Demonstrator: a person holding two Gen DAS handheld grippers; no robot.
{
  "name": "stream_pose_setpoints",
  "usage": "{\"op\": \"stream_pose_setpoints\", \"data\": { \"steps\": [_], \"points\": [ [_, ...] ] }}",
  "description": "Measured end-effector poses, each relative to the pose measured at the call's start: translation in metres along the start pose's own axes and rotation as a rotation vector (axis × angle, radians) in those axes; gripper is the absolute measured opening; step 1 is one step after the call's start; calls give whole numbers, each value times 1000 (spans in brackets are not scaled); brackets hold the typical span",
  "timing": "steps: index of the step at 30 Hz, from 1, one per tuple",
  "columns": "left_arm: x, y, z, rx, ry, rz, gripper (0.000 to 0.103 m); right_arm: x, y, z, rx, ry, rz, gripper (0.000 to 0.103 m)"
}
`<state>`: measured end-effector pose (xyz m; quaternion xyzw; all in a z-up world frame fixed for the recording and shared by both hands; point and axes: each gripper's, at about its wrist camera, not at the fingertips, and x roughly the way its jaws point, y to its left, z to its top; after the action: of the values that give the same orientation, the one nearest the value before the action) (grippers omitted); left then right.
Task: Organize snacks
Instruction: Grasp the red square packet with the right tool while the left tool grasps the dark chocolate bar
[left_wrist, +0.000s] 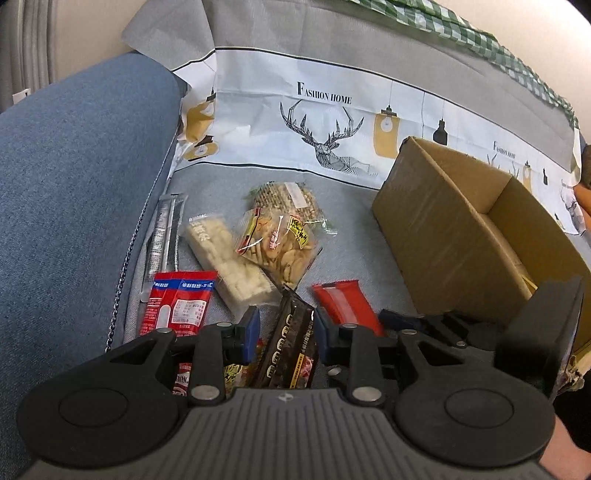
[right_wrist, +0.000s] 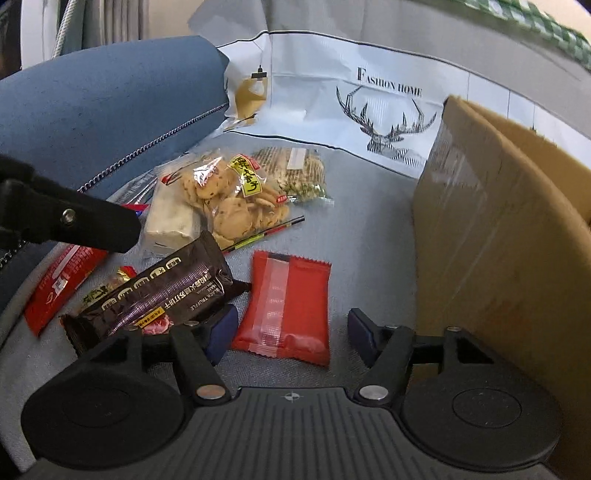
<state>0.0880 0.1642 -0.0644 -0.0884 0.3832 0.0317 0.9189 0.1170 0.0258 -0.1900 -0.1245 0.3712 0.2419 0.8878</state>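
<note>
Loose snack packets lie on a grey cloth-covered sofa seat. My left gripper (left_wrist: 286, 328) hovers open over a dark brown truffle packet (left_wrist: 291, 343), which lies between the jaws; a gap shows beside the left pad. That packet (right_wrist: 159, 291) rests on other snacks, with a left finger (right_wrist: 92, 225) above it. My right gripper (right_wrist: 291, 334) is open, its blue pads on either side of the near end of a red packet (right_wrist: 288, 302) without touching it. The same red packet (left_wrist: 343, 302) lies just right of my left gripper. An open cardboard box (left_wrist: 443, 229) (right_wrist: 498, 240) stands at the right.
Further back lie a cookie bag (left_wrist: 280, 243) (right_wrist: 229, 195), a white nougat bar (left_wrist: 229, 258), a speckled cracker pack (left_wrist: 288, 199), a black stick pack (left_wrist: 166, 236) and a red-and-white packet (left_wrist: 177, 302). A blue sofa arm (left_wrist: 74, 184) rises at the left. A deer-print cloth (left_wrist: 332, 129) covers the backrest.
</note>
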Motion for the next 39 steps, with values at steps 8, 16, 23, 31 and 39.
{"op": "stream_pose_setpoints", "data": {
  "steps": [8, 16, 23, 31, 39],
  "points": [
    [0, 0, 0, 6, 10, 4, 42, -20, 3, 1, -48, -25, 28, 45],
    [2, 1, -3, 7, 61, -8, 42, -68, 11, -8, -126, -8, 55, 45],
    [13, -4, -7, 42, 152, -17, 44, -101, 7, -30, -134, 91, 126, 45],
    [38, -13, -11, 87, 294, -2, 60, -88, 0, -44, -84, 160, 140, 50],
    [53, -15, -14, 105, 344, 13, 60, -83, 10, -47, -85, 146, 162, 57]
  ]
}}
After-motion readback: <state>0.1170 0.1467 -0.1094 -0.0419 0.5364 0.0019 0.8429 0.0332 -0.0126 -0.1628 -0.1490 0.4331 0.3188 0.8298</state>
